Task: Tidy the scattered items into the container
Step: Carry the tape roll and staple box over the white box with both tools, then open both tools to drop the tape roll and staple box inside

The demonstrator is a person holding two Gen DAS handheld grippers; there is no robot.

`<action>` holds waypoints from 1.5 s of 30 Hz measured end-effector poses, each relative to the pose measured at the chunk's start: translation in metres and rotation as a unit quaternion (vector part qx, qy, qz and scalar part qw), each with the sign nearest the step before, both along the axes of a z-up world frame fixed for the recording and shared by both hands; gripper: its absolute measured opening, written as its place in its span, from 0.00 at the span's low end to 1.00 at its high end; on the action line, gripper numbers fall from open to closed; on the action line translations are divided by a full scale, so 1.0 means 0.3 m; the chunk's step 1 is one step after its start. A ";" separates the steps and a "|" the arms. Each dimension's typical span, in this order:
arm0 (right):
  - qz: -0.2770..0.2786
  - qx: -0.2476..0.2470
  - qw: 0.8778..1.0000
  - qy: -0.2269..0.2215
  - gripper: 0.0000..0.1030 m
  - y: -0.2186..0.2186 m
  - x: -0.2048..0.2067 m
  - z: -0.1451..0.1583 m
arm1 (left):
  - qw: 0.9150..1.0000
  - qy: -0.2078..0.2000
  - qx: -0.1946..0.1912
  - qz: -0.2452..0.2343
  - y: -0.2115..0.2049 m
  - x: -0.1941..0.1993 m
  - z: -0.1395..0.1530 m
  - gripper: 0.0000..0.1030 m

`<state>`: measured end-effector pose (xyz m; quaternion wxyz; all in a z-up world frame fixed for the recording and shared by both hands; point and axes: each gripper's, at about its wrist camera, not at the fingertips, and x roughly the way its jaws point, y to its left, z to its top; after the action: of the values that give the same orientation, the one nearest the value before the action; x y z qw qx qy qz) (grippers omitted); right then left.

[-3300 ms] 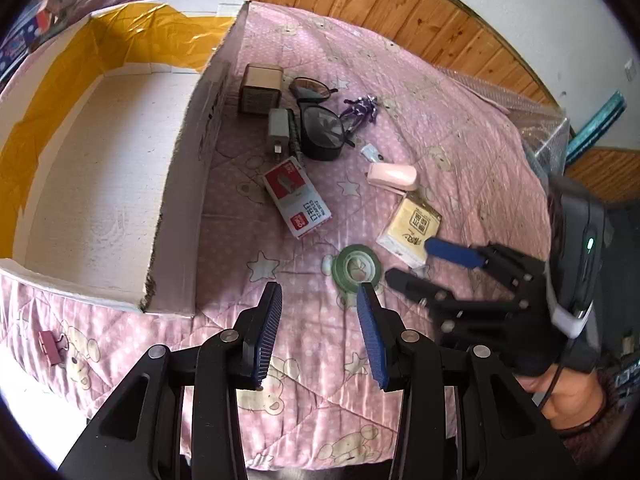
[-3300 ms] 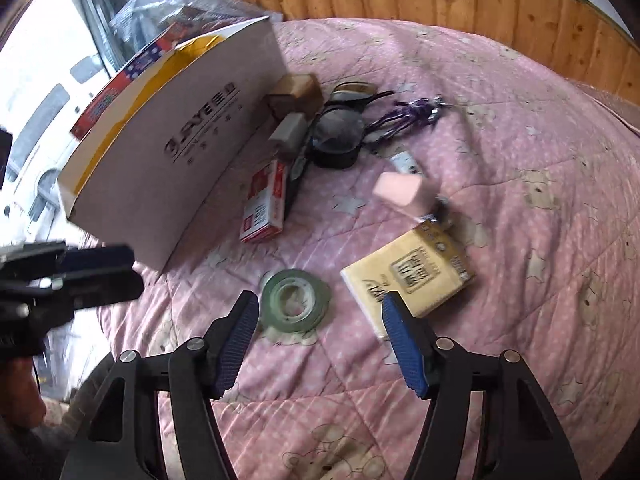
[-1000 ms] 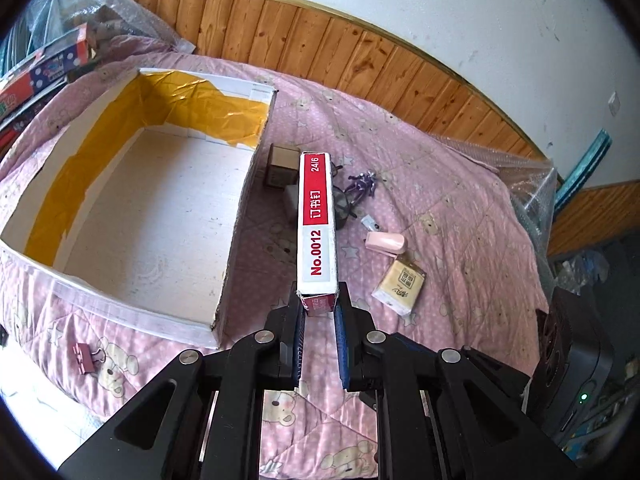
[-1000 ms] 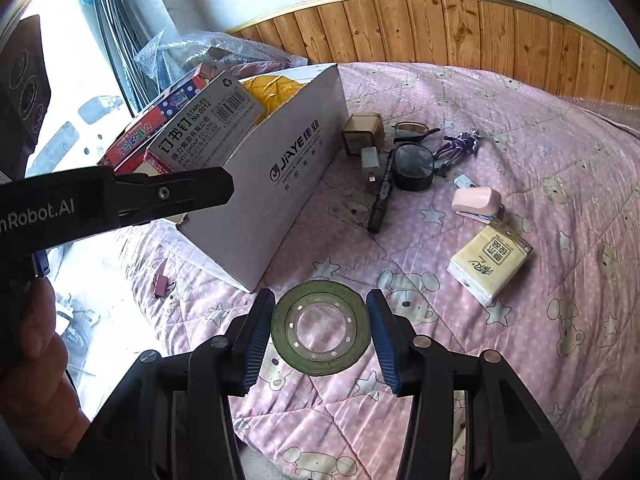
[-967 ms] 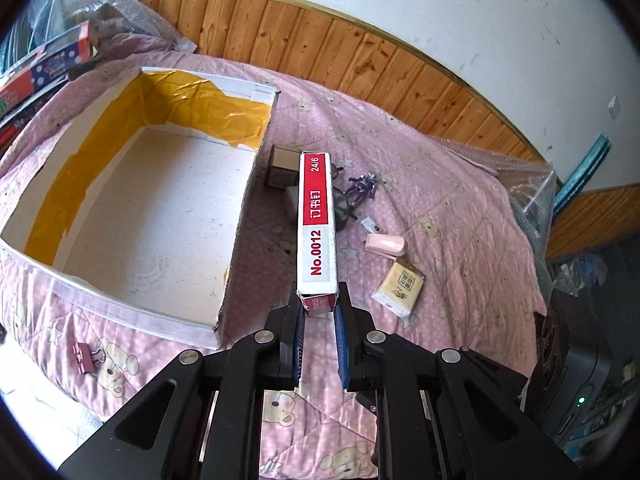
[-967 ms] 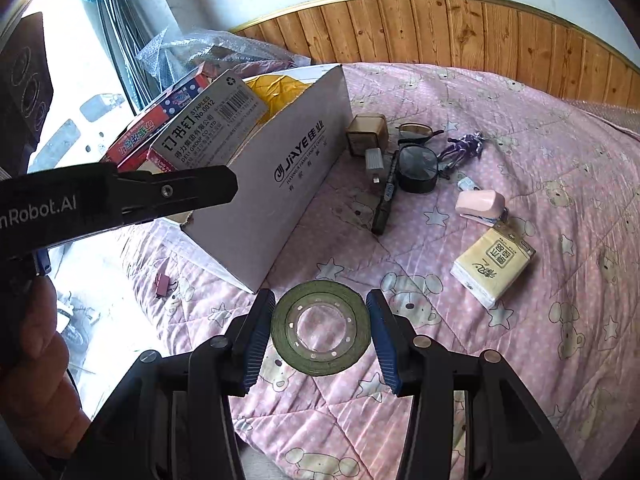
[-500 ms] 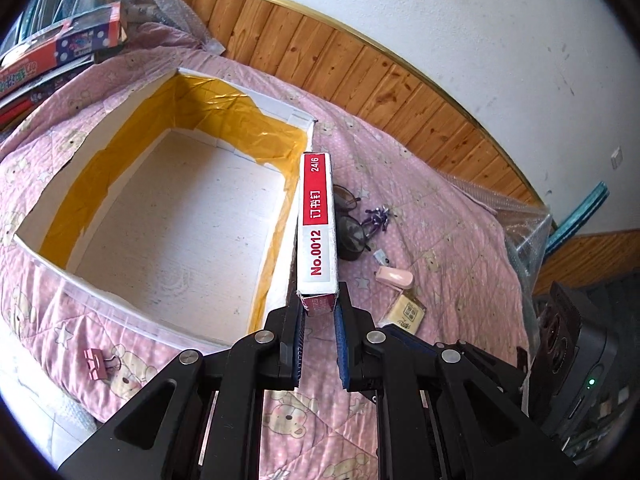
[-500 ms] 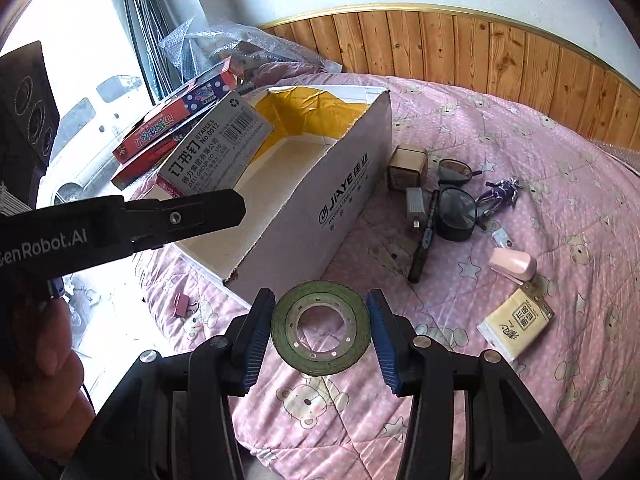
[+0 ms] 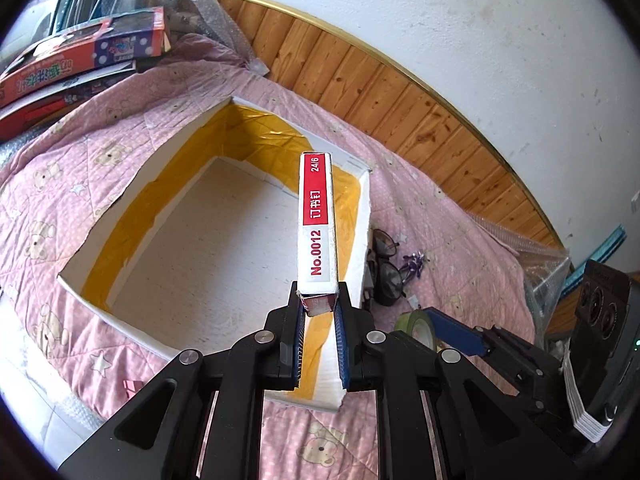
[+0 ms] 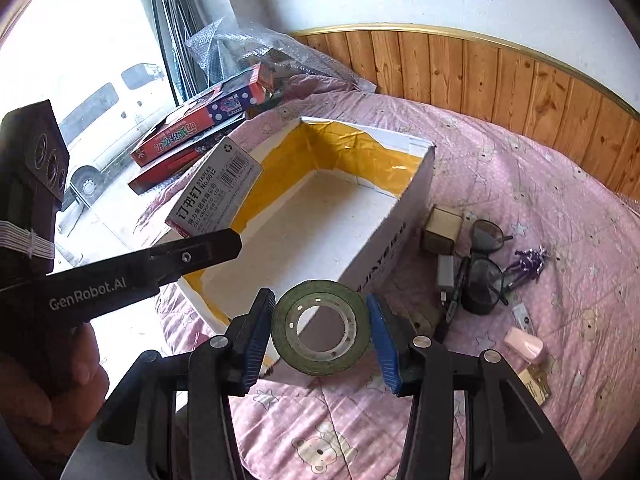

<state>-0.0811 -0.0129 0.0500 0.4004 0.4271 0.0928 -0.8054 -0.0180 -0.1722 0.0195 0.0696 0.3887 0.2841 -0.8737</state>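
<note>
My left gripper (image 9: 318,312) is shut on a red and white staple box (image 9: 316,224) and holds it upright over the near right corner of the open white cardboard box (image 9: 120,208) with yellow-taped inner walls. In the right wrist view the staple box (image 10: 214,192) hangs above the box's left wall. My right gripper (image 10: 320,330) is shut on a green tape roll (image 10: 320,332), held above the near end of the cardboard box (image 10: 400,216). The tape roll also shows in the left wrist view (image 9: 414,322).
On the pink quilt right of the box lie a small brown box (image 10: 442,224), a charger (image 10: 445,270), glasses (image 10: 486,252), a purple hair tie (image 10: 528,260), a pink stapler (image 10: 524,342) and a tissue pack (image 10: 534,382). Game boxes (image 9: 80,56) are stacked at the far left.
Both grippers have moved left and up toward the cardboard box with their loads. The staple box now hangs over the box's corner and the tape roll over its near end.
</note>
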 end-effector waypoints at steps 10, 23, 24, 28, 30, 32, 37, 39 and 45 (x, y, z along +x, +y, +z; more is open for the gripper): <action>0.040 0.010 0.999 -0.004 0.47 -0.178 -0.055 -0.018 | 0.999 -0.034 0.031 0.020 -0.152 -0.067 -0.061 0.13; 0.038 0.052 0.997 -0.036 0.47 -0.346 -0.306 -0.111 | 0.993 -0.088 0.074 0.012 -0.274 -0.285 -0.161 0.13; 0.034 0.058 0.997 -0.035 0.47 -0.356 -0.327 -0.120 | 0.992 -0.095 0.078 0.008 -0.280 -0.309 -0.174 0.13; 0.028 0.090 0.995 -0.032 0.47 -0.401 -0.404 -0.164 | 0.990 -0.120 0.074 0.006 -0.302 -0.394 -0.221 0.13; 0.028 0.108 0.993 -0.025 0.47 -0.420 -0.432 -0.184 | 0.989 -0.134 0.060 0.008 -0.313 -0.435 -0.245 0.13; 0.032 0.131 0.991 -0.012 0.47 -0.443 -0.448 -0.202 | 0.988 -0.149 0.048 0.008 -0.319 -0.473 -0.268 0.13; 0.042 0.169 0.985 0.014 0.47 -0.488 -0.476 -0.229 | 0.983 -0.180 0.021 0.003 -0.321 -0.558 -0.323 0.14; 0.040 0.175 0.984 0.015 0.48 -0.499 -0.487 -0.235 | 0.981 -0.191 0.013 0.005 -0.322 -0.582 -0.344 0.15; 0.019 0.172 0.985 0.023 0.58 -0.480 -0.503 -0.234 | 0.980 -0.199 -0.005 0.033 -0.349 -0.586 -0.359 0.45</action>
<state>-0.2320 -0.1569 -0.0203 0.3334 0.4692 0.2475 -0.7794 -0.1939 -0.2768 -0.0883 0.1555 0.5445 0.2730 -0.7777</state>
